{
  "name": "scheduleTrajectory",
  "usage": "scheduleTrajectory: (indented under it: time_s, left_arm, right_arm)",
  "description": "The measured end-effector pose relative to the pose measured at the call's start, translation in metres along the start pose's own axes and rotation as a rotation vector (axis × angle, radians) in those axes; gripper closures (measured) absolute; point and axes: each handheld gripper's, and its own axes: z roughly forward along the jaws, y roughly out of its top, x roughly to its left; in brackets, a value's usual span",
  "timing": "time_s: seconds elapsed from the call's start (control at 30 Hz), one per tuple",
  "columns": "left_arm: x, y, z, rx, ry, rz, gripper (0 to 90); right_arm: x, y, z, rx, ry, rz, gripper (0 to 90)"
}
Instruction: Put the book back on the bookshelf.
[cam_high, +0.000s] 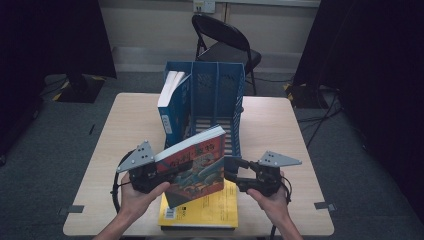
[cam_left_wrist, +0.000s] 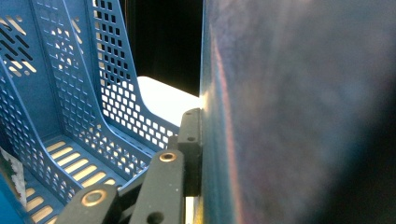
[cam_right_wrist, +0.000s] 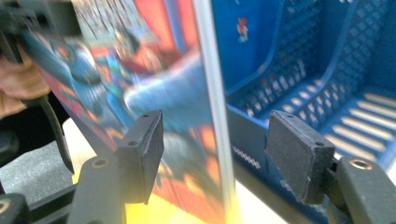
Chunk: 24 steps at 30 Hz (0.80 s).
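From above, the left gripper (cam_high: 159, 172) clamped the colourful book (cam_high: 194, 165) above the table's near edge, short of the blue rack (cam_high: 215, 100).

Its own view showed jaws pinching the cover.

The right gripper (cam_right_wrist: 215, 158) stood apart around the book's edge; filing seemingly remained.

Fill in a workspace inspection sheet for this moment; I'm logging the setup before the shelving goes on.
Surface: light wooden table, mostly bare toward its edges.
Job's things: illustrated book held tilted above the table; blue file rack behind it, with a blue-spined book in its left compartment; yellow book lying flat at the near edge.
Clutter: nothing seen.
Grippers: left claw clamped on the illustrated book's edge; right claw open, the book's other edge between its pads, untouched.
Cables: black cable looping from the left claw.
Surroundings: black folding chair behind the table, grey carpet, dark curtains at both sides.
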Motion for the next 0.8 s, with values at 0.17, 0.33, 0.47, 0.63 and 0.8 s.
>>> scheduleTrajectory:
  time_s: [0.17, 0.33, 0.47, 0.63, 0.8]
  left_arm:
    - [0.001, 0.001, -0.003, 0.011, 0.033, -0.022, 74.0]
    - [0.007, 0.002, -0.007, 0.020, 0.053, -0.055, 74.3]
    - [0.011, 0.002, -0.009, 0.021, 0.051, -0.070, 74.4]
    - [0.009, 0.002, -0.009, 0.020, 0.053, -0.060, 74.4]
    - [0.009, 0.001, -0.012, 0.021, 0.077, -0.079, 74.4]
  right_arm:
    - [-0.014, -0.020, -0.012, 0.015, -0.064, 0.065, 33.7]
    - [-0.019, -0.031, -0.019, 0.053, -0.092, 0.066, 33.0]
    - [-0.024, -0.042, -0.023, 0.055, -0.105, 0.095, 33.0]
    - [-0.029, -0.053, -0.022, 0.089, -0.107, 0.123, 31.1]
    - [-0.030, -0.056, -0.020, 0.109, -0.117, 0.123, 30.5]
